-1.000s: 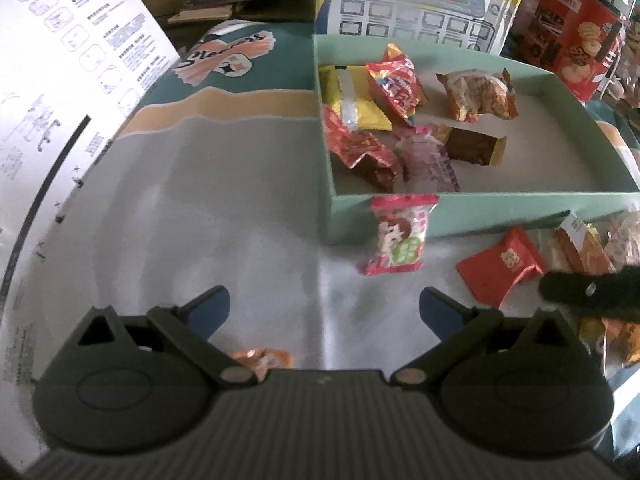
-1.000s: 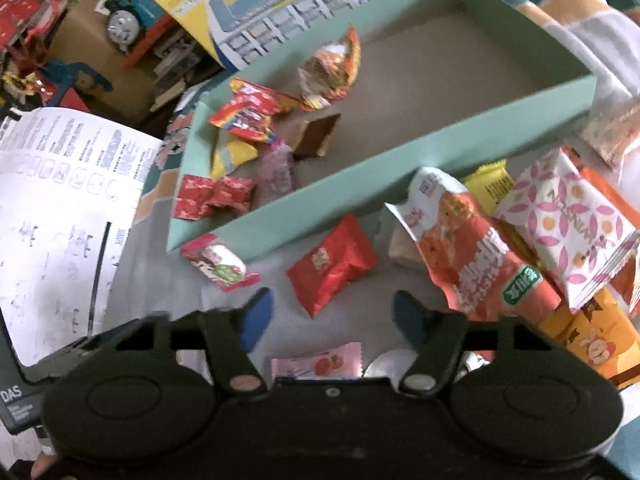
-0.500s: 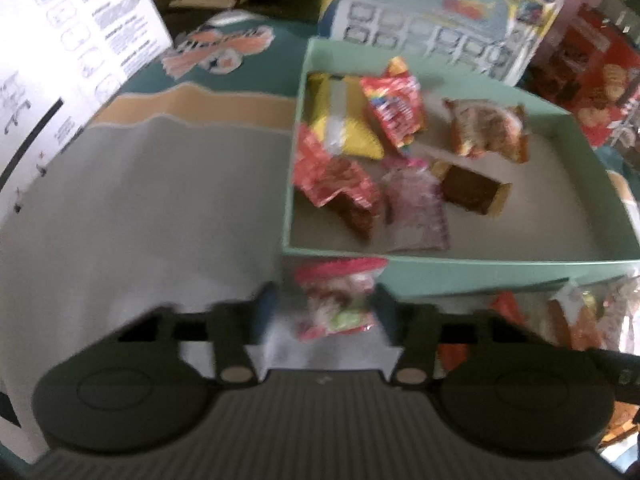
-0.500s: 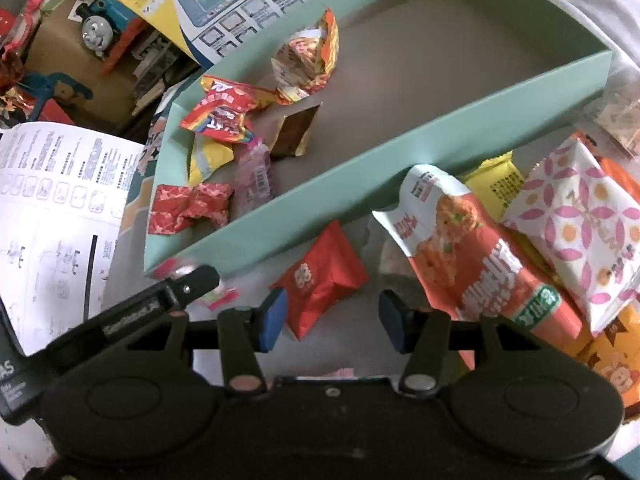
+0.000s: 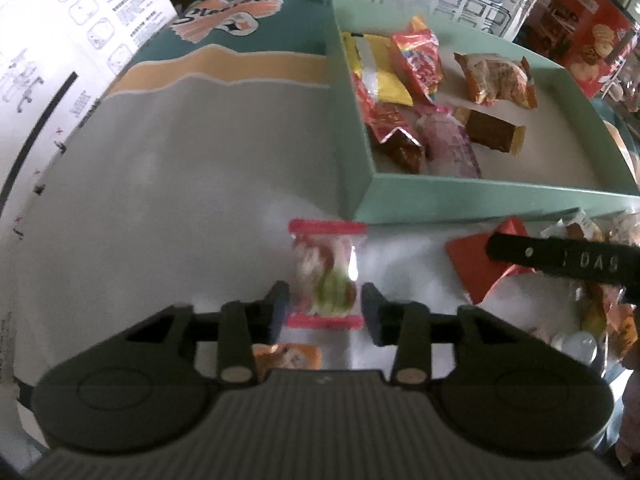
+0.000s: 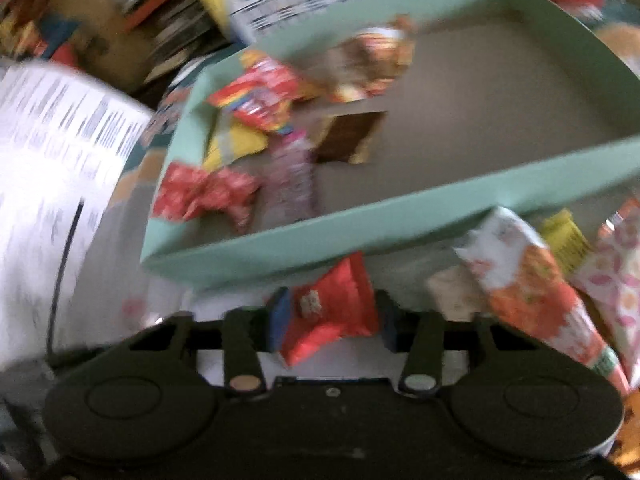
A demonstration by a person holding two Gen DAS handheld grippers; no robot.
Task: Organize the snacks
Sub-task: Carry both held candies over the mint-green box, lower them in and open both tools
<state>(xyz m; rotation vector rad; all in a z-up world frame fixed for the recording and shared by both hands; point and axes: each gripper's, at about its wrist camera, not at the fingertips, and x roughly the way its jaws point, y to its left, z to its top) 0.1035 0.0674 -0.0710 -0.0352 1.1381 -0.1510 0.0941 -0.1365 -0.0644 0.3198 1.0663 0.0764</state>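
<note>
A mint green box (image 5: 460, 200) holds several snack packets. In the left wrist view my left gripper (image 5: 325, 306) is shut on a pink-edged candy packet (image 5: 326, 270), just in front of the box's near left corner. In the right wrist view my right gripper (image 6: 331, 320) is shut on a red snack packet (image 6: 332, 310) below the box's front wall (image 6: 360, 232). The right gripper's black finger (image 5: 560, 258) shows over the red packet (image 5: 472, 260) in the left wrist view. The right view is blurred.
A white instruction sheet (image 5: 48, 60) lies left. Loose snack packets (image 6: 532, 292) are piled to the right of the red packet. An orange packet (image 5: 288, 354) lies under my left gripper. A red biscuit tin (image 5: 580, 36) stands behind the box.
Both grippers moved forward and their jaws closed in, the left on the pink-edged candy packet and the right on the red packet. The right view became blurred with motion.
</note>
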